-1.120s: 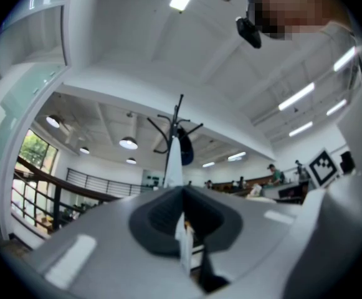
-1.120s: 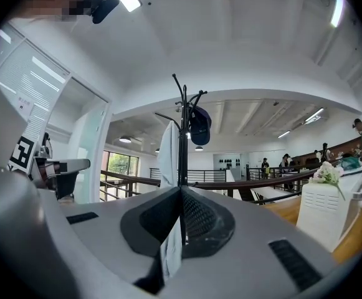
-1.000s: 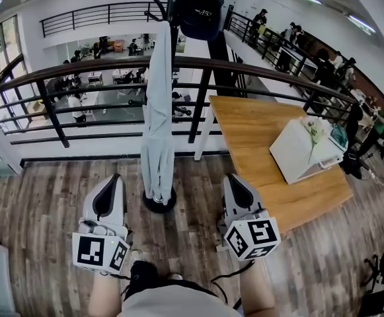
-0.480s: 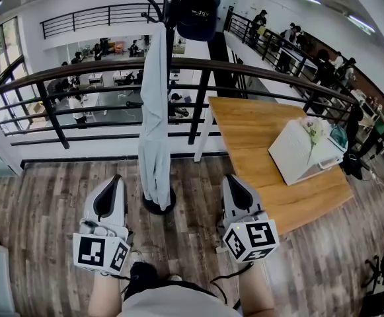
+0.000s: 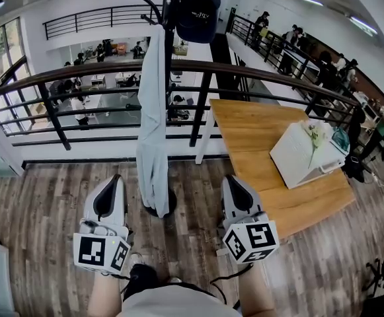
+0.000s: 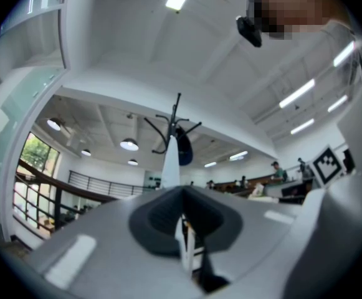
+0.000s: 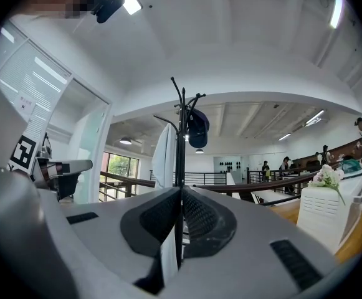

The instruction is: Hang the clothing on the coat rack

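One pale grey garment (image 5: 152, 131) hangs on the coat rack (image 5: 169, 45) at twelve o'clock. One dark cap (image 5: 197, 12) hangs just beside it; its white print is too small to read. The left gripper (image 5: 114, 179) and right gripper (image 5: 229, 179) are each pressed together, holding nothing. One wooden desk (image 5: 258, 131) lies at two o'clock.

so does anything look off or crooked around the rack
Nothing stands out. The garment hangs from the rack, a dark cap hangs near its top, and the left tool and right tool are shut and empty.
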Available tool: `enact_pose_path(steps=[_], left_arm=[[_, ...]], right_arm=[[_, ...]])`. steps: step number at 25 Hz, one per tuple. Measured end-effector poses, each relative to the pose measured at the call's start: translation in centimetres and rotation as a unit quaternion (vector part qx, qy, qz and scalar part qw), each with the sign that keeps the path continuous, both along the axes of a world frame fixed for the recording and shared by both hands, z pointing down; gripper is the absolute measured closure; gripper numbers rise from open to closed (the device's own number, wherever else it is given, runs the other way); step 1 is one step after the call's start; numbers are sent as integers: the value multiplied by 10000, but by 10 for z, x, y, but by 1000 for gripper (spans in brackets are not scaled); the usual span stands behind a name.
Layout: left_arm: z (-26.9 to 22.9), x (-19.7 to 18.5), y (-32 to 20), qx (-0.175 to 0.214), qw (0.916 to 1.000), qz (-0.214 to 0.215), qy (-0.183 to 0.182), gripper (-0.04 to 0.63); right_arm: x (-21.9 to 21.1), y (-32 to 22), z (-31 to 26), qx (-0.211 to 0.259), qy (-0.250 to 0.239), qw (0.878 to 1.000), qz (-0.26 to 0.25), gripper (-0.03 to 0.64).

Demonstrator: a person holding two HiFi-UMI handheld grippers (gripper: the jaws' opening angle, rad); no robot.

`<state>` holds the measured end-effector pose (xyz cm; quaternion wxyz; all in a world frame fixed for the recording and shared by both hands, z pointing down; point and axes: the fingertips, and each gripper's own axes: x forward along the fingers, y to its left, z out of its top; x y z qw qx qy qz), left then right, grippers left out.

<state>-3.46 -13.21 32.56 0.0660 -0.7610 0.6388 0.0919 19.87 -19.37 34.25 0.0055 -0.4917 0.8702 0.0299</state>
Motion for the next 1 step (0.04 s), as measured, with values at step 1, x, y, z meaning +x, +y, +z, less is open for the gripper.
enact_pose_path(steps=[1], left_arm=[[0, 0, -1, 5, 10000, -15, -1, 586]], right_arm=[[1, -1, 0, 6, -2, 10000, 1, 617]])
